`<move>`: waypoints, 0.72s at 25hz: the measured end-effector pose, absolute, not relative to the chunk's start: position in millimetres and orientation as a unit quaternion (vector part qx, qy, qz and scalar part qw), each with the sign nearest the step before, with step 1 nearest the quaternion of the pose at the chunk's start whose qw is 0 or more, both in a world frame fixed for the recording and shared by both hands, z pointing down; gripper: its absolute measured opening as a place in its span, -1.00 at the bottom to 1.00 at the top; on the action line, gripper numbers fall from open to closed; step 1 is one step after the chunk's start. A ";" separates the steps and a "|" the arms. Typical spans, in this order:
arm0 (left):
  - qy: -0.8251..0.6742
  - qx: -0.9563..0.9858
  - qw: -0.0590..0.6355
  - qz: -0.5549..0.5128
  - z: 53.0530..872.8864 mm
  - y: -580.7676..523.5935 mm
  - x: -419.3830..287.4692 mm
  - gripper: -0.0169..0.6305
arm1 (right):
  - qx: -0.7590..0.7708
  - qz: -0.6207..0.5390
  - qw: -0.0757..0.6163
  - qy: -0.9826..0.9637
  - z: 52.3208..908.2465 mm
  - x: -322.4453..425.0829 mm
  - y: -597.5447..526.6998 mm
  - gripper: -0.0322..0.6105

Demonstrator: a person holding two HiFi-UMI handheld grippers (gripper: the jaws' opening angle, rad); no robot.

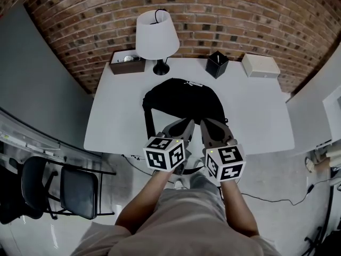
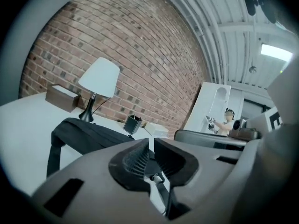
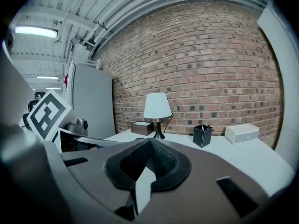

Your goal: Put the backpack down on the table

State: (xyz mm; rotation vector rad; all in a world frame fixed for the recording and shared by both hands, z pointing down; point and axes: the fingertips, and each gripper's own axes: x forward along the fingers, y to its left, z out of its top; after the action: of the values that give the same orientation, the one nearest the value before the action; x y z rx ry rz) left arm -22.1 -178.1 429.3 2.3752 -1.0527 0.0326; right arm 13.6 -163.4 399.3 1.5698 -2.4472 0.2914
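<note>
Since the backpack [image 1: 184,101] lies crosswise on the table [image 1: 261,121] just ahead of us, our left gripper [image 2: 150,155] is closing with nothing clearly pinched, and our right gripper [image 3: 148,161] is shut empty.

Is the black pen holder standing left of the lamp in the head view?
No, the black pen holder stands right of the lamp, between it and the white box.
</note>
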 end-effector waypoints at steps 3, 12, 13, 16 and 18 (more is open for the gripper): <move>-0.398 0.885 0.238 0.029 426.3 -174.1 -21.5 -0.87 | 0.533 0.096 0.109 -0.833 398.5 12.2 -161.7 -0.90; -0.412 0.890 0.188 0.051 421.3 -171.0 -24.0 -0.93 | 0.529 0.094 0.106 -0.837 400.5 9.0 -160.3 -0.90; -0.411 0.891 0.187 0.052 421.6 -171.0 -23.4 -0.93 | 0.529 0.094 0.105 -0.837 401.0 9.0 -160.6 -0.90; -0.409 0.892 0.185 0.053 422.6 -171.0 -22.2 -0.93 | 0.529 0.093 0.104 -0.837 401.4 8.8 -160.9 -0.90; -0.409 0.892 0.185 0.053 422.6 -170.5 -21.6 -0.93 | 0.529 0.094 0.104 -0.837 401.5 9.1 -160.6 -0.90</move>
State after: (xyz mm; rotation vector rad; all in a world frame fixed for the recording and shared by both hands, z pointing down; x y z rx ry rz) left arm -21.6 -170.5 422.6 2.5142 -1.1536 0.1507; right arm 9.1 -160.6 401.5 1.5602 -2.4680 0.2760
